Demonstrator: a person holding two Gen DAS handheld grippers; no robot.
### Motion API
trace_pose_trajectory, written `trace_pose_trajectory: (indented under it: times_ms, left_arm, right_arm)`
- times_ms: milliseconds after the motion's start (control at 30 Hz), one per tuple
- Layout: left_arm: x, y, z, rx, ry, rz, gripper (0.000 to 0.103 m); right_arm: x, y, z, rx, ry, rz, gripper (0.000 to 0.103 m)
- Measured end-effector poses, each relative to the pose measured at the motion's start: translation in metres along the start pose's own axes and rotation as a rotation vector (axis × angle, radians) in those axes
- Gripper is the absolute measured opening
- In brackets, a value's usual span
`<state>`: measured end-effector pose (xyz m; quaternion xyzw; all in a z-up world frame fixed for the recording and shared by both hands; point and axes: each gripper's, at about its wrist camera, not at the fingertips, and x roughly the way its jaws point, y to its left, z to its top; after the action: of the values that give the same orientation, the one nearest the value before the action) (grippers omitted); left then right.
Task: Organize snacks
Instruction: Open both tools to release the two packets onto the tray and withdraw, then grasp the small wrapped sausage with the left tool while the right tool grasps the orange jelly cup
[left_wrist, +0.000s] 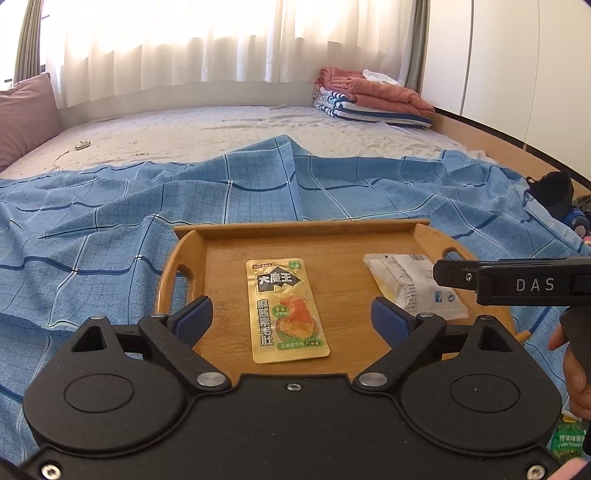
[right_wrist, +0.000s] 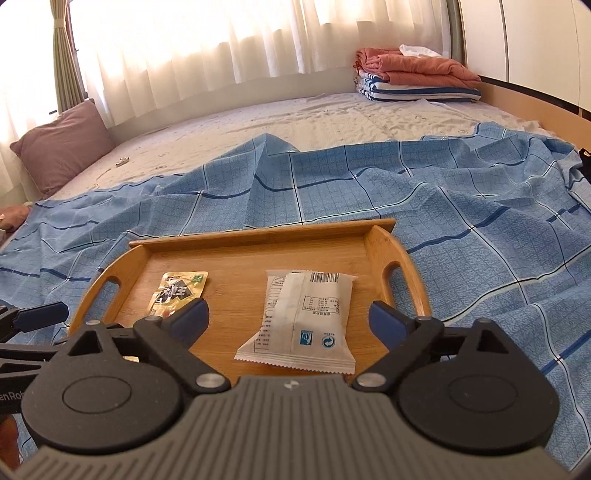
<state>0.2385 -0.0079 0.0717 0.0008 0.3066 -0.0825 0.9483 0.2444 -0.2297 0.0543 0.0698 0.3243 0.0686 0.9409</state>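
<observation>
A wooden tray (left_wrist: 229, 236) (right_wrist: 258, 236) with cut-out handles lies on a blue checked sheet. On its floor lies a yellow snack packet (left_wrist: 286, 310) (right_wrist: 177, 291) at the left and a white snack packet (left_wrist: 410, 286) (right_wrist: 301, 321) at the right. My left gripper (left_wrist: 291, 319) hangs open above the near end of the yellow packet, its pads clear of it. Over the white packet my right gripper (right_wrist: 290, 319) stands open too, touching nothing. Each gripper's finger shows at the edge of the other's view.
The blue checked sheet (left_wrist: 110, 229) (right_wrist: 480, 206) covers the near half of a bed. Folded bedding (left_wrist: 373, 96) (right_wrist: 417, 77) is stacked at the far right, a mauve pillow (right_wrist: 62, 147) at the far left. A green packet (left_wrist: 567, 439) lies low at the right beside a hand (left_wrist: 576, 373).
</observation>
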Motion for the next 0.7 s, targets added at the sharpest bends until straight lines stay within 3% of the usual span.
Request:
trace_pose_trajectory:
  times_ms: [367,700]
  left_arm:
    - [-0.064,-0.001,-0.052,-0.015,-0.038,-0.042,0.094]
    - [-0.107,-0.004,-0.097,-0.003,-0.117,-0.027,0.096]
  right_arm:
    - [-0.066,0.005,-0.044,-0.071,-0.059,0.058,0.1]
    - [-0.106,0.006,-0.094,-0.105,-0.118,0.045,0.101]
